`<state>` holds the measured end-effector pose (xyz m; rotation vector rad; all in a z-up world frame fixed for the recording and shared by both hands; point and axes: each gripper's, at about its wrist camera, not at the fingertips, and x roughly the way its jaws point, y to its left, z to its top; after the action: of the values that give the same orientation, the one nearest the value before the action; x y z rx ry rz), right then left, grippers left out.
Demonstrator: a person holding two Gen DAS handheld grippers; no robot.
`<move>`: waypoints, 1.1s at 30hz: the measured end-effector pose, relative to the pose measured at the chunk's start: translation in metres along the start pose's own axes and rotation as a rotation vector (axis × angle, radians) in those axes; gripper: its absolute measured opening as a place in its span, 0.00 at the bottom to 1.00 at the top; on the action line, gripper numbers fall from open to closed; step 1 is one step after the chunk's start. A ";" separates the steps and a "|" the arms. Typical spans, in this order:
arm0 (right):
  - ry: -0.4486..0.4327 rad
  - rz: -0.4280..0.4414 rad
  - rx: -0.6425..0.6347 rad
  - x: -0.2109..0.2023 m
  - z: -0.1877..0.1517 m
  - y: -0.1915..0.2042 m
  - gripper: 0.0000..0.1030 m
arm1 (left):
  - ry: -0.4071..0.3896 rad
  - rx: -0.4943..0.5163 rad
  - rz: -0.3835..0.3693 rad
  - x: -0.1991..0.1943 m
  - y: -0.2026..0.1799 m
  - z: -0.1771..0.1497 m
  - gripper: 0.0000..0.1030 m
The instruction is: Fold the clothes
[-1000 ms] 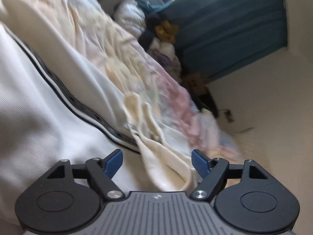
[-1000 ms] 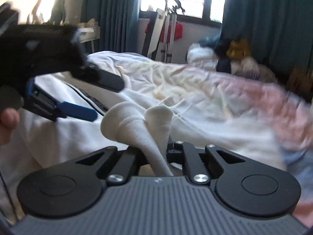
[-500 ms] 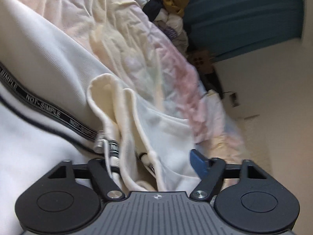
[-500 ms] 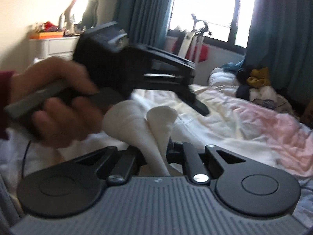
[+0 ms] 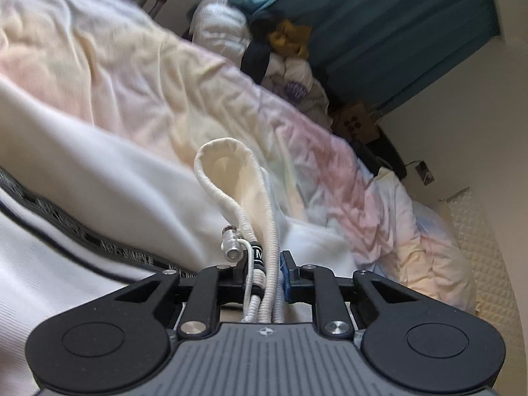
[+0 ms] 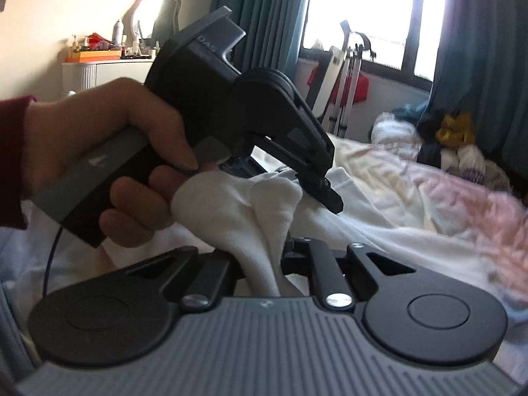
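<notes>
A white garment (image 5: 99, 198) with a black lettered stripe lies on the bed. Its cream ribbed edge (image 5: 231, 171) stands up in a loop, with a drawstring whose metal tip (image 5: 231, 244) shows beside it. My left gripper (image 5: 264, 264) is closing on that edge and cord, and the pads press on them. In the right wrist view, my right gripper (image 6: 267, 257) is shut on a bunched fold of white cloth (image 6: 237, 211). Just beyond it, a hand (image 6: 99, 145) holds the left gripper (image 6: 326, 194), angled down onto the same garment.
A crumpled pastel sheet (image 5: 132, 66) covers the bed. A heap of clothes (image 5: 283, 43) sits at its far end against teal curtains (image 5: 396, 33), near a cardboard box (image 5: 356, 122). A white dresser (image 6: 95, 69) and a drying rack (image 6: 346, 76) stand by the window.
The left gripper slid over the garment to its cream edge and closed from wide open onto the edge and drawstring. The right gripper kept its grip on the white fold.
</notes>
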<state>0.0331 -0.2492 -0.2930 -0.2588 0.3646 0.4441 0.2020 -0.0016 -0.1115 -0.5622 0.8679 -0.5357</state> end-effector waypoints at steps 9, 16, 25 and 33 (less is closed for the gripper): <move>0.046 0.090 0.004 0.030 -0.006 0.012 0.11 | 0.028 -0.020 0.135 -0.001 0.031 -0.002 0.19; 0.092 0.109 0.018 0.032 -0.007 0.015 0.13 | 0.020 -0.016 0.137 0.002 0.037 -0.005 0.21; 0.059 0.193 0.141 -0.014 0.010 -0.002 0.26 | 0.008 0.002 0.145 0.003 0.037 -0.008 0.27; -0.070 0.248 0.478 -0.026 0.009 -0.066 0.28 | 0.008 0.012 0.154 0.004 0.038 -0.009 0.30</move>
<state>0.0442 -0.3132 -0.2637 0.2690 0.4245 0.5929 0.2038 0.0214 -0.1428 -0.4779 0.9064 -0.4033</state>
